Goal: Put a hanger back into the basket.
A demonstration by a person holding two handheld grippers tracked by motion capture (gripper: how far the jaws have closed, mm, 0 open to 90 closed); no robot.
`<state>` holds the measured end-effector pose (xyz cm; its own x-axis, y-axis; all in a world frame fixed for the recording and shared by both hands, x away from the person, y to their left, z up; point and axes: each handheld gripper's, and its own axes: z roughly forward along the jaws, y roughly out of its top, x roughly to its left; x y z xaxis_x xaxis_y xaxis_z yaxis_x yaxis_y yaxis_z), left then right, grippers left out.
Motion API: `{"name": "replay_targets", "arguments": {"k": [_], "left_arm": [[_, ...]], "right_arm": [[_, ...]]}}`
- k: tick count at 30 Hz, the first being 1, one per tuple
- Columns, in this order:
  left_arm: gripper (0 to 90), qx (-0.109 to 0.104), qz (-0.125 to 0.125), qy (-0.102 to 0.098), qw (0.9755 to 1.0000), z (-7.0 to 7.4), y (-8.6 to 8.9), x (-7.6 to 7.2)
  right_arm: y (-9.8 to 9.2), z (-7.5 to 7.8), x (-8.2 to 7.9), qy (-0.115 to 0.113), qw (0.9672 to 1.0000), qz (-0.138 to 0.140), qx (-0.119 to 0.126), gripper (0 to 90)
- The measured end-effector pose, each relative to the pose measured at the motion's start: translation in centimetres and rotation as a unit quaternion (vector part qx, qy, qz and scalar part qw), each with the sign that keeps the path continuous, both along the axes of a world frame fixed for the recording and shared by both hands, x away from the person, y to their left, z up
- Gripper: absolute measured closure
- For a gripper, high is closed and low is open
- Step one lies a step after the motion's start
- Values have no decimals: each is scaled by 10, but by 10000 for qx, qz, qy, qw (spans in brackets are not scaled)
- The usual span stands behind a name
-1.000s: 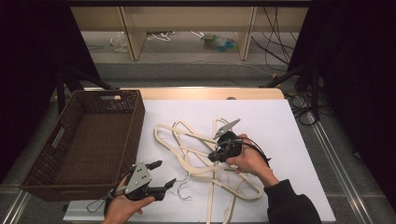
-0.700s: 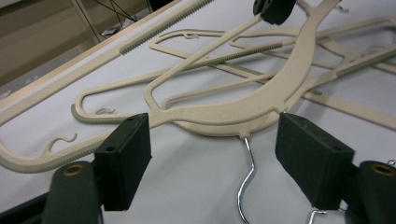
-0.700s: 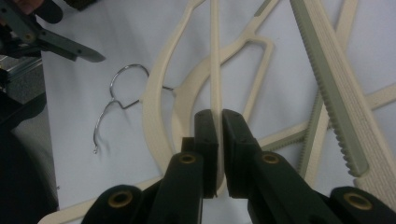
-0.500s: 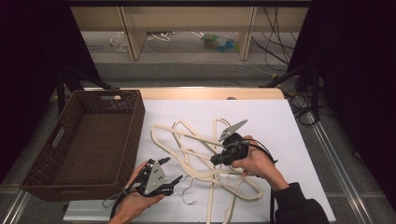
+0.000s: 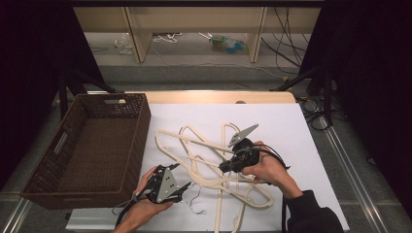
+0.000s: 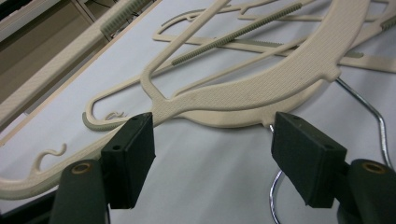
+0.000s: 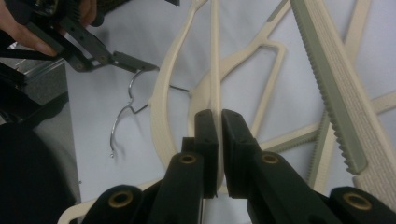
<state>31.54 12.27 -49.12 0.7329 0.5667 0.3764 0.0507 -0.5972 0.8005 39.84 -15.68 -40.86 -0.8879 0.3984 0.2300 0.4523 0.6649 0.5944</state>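
Right gripper (image 7: 219,128) pinches a cream hanger's thin bar (image 7: 215,65); left gripper (image 6: 212,140), jaws spread and just narrowing, faces another cream hanger's neck (image 6: 233,100), its wire hook (image 6: 373,116) alongside.

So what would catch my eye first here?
Probably the tangle of cream hangers sprawled across the middle of the white table. The right gripper is shut on a thin bar of one, while the left gripper waits open at the pile's near edge. A dark wicker basket stands at the left.
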Motion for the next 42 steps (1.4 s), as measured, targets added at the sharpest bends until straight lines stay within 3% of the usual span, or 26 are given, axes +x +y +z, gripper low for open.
{"name": "replay_targets", "arguments": {"k": [2,3,4,5,7,8,9,14,15,18,20,24,28,29,30,34,35,37,39,41,42], "left_arm": [[277,66,77,-56,9999,-1,-2,0],[283,148,77,-275,9995,0,-2,1],[286,97,94,-107,9999,-2,-3,-1],[287,185,74,-111,9997,-2,-3,0],[283,300,108,-367,9988,-2,-4,0],[283,271,112,-392,9988,-2,-5,0],[283,241,79,-267,9993,-3,-6,0],[276,310,41,-276,9991,-2,-7,-1],[269,337,68,-419,9985,-2,-7,-2],[269,396,58,-531,9978,1,-7,-3],[269,327,45,-567,9978,2,-7,-4],[268,418,-117,-943,9946,8,-7,-5],[293,319,-408,-999,9937,10,-10,-9],[327,311,-624,-978,9928,12,-11,-9],[382,316,-622,-1081,9917,14,-10,-10],[535,83,-874,-864,9924,16,-9,-10],[535,134,-957,-888,9913,18,-9,-9],[633,77,-1115,-836,9902,20,-8,-9],[700,140,-1281,-801,9884,21,-10,-9],[713,356,-1462,-825,9852,24,-11,-10],[728,436,-1547,-745,9842,25,-13,-10]], "right_arm": [[1,0,-1,33,10000,41,25,859],[1,0,-1,27,10000,29,19,859],[1,0,-1,52,10000,44,32,859],[2,0,-1,74,10000,44,47,859],[2,-1,-1,84,9999,97,51,860],[3,-1,-2,74,9999,73,60,860],[3,-1,-2,74,9999,73,60,860],[3,-3,0,127,9999,104,45,860],[2,-3,0,163,9998,87,102,860],[1,-4,0,180,9998,79,79,858],[1,-4,1,188,9998,87,44,858],[-2,-6,3,241,9996,138,-36,854],[-2,-8,3,344,9992,196,-49,851],[-1,-9,3,354,9991,203,-77,850],[0,-9,3,357,9990,249,-120,849],[1,-11,3,334,9989,309,-139,848],[1,-11,3,334,9989,309,-139,848],[2,-11,2,327,9986,382,-139,849],[2,-11,2,328,9986,399,-140,849],[2,-11,2,323,9985,411,-167,849],[2,-11,2,303,9984,433,-209,849]]}}
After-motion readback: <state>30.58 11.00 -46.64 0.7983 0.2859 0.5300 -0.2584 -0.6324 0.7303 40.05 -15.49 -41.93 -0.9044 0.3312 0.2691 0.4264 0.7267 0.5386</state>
